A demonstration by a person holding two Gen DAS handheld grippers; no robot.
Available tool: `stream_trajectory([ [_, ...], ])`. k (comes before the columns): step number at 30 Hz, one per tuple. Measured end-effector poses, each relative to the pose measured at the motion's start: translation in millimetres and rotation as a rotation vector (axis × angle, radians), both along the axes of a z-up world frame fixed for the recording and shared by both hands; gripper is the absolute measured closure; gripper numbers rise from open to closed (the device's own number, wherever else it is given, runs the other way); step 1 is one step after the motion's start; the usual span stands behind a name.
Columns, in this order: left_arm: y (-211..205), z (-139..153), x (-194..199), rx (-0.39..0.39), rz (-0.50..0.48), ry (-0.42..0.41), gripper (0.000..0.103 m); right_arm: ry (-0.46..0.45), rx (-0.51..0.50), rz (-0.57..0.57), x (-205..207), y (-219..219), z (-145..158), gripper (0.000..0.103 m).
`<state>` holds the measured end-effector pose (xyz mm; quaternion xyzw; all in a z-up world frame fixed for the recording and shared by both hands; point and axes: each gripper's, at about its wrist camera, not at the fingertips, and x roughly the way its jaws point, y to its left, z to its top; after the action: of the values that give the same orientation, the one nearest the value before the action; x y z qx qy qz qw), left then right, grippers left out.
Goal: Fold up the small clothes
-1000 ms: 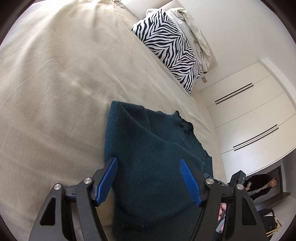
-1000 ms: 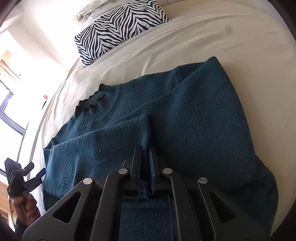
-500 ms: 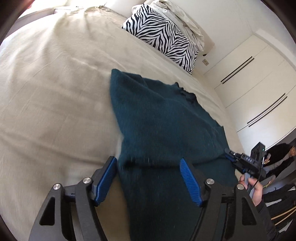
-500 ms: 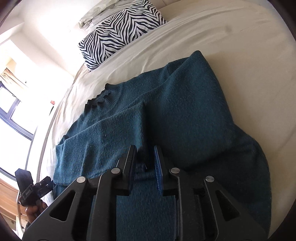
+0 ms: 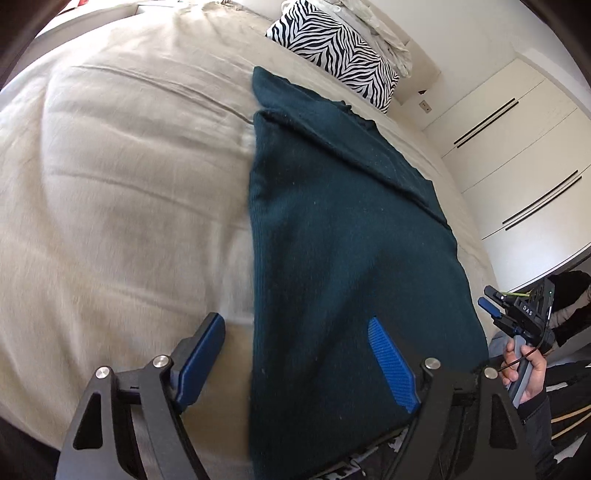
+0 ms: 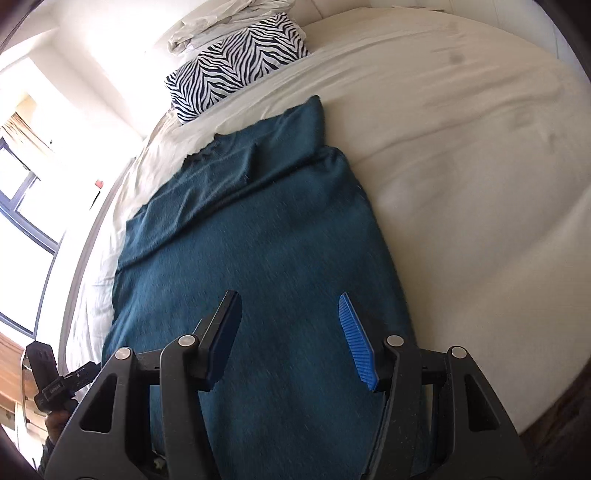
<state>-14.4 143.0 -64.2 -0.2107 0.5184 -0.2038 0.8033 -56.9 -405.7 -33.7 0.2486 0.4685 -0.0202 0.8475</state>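
So my right claw (image 6: pixel 291 339) has just been opening off the teal sweater (image 6: pixel 258 258), my left claw (image 5: pixel 295 365) spread and empty too, leaving it lengthwise on the bed (image 6: pixel 461 166), sides folded in, the crosswise fold undone.

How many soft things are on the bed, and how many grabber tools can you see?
Teal sweater: 1
Zebra pillow: 1
Crumpled pale cloth behind the pillow: 1
Grippers: 2, the left gripper and the right gripper, both open and holding nothing
Total: 5
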Motion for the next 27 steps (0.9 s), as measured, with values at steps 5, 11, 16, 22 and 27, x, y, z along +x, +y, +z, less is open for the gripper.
stream_trajectory([
  [5, -3, 0, -16, -0.005, -0.005, 0.056, 0.021, 0.077, -0.010, -0.070, -54, -25, -10, 0.048],
  [11, -10, -9, -33, 0.004, -0.040, 0.104, 0.021, 0.141, 0.037, -0.044, -88, -40, -28, 0.052],
  [16, -19, -10, -32, 0.039, -0.074, 0.123, 0.023, 0.206, 0.029, -0.015, -91, -39, -29, 0.069],
  [22, -24, -11, -35, 0.094, -0.088, 0.138, 0.050, 0.223, 0.027, 0.021, -91, -31, -29, 0.085],
  [27, -19, -15, -36, 0.099, -0.057, 0.170, 0.093, 0.218, 0.009, 0.038, -86, -22, -27, 0.095],
])
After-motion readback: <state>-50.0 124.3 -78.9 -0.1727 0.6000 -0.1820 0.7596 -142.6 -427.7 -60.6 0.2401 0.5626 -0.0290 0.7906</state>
